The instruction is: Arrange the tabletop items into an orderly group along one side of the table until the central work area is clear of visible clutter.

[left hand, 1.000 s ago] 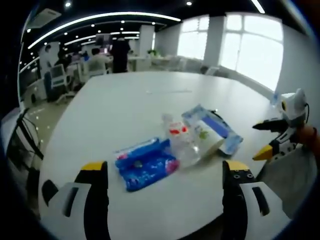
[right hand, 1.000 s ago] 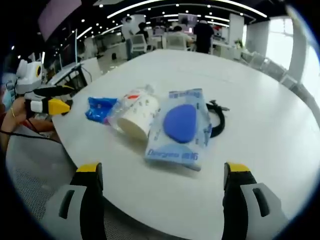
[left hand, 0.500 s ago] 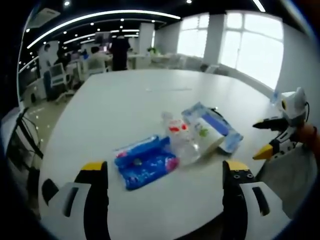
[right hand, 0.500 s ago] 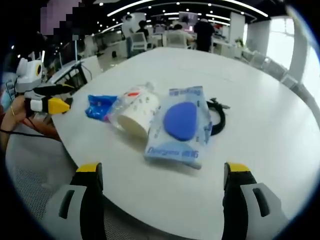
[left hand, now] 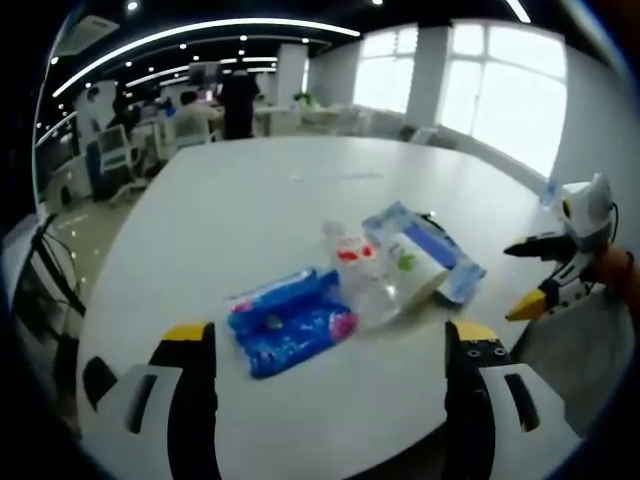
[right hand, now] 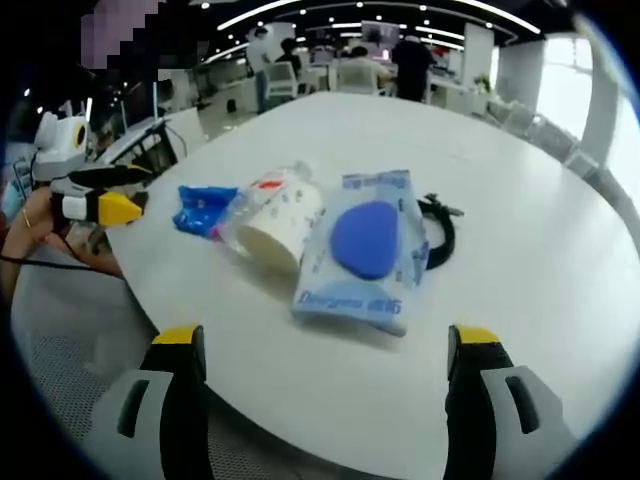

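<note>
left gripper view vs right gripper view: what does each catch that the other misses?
Left gripper view alone: the printed top face of the flat blue plastic packet, plus the right gripper at the table's right edge, its jaws apart.

Right gripper view alone: the black coiled cable lying clear beside the pale blue pouch with a dark blue oval, and the left gripper with a hand behind it.

Both: the round white table, the blue packet, the clear bag of white paper cups and the pouch, clustered near one edge.
</note>
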### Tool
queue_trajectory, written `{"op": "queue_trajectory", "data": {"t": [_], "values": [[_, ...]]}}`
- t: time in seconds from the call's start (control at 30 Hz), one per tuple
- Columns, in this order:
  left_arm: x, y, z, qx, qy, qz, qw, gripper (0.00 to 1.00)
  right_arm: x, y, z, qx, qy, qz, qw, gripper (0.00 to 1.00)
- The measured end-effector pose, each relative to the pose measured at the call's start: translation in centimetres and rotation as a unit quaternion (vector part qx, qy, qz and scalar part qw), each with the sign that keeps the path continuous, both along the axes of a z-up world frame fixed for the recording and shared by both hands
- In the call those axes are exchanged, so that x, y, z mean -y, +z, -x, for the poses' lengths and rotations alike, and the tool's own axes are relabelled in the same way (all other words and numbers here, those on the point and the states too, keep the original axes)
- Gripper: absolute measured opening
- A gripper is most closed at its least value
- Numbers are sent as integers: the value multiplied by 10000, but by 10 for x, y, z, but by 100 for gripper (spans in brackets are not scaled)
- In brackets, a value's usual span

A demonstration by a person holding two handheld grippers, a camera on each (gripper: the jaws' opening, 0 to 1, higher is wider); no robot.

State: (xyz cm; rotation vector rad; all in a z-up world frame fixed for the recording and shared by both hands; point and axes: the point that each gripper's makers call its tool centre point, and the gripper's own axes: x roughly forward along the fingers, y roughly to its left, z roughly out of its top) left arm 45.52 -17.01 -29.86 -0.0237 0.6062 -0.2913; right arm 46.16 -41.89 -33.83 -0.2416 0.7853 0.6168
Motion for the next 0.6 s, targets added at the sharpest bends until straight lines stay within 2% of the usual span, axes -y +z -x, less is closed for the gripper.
{"op": "queue_trajectory", "data": {"t": [0.37,0.6], "values": [[-1,0,0,4,22,-6,10000,92,0,0,0,1,13,5,10000,99],[0,2,-1,68,-3,-43,10000,92,-7,13,-6,316,58,-212,9993,99]]}}
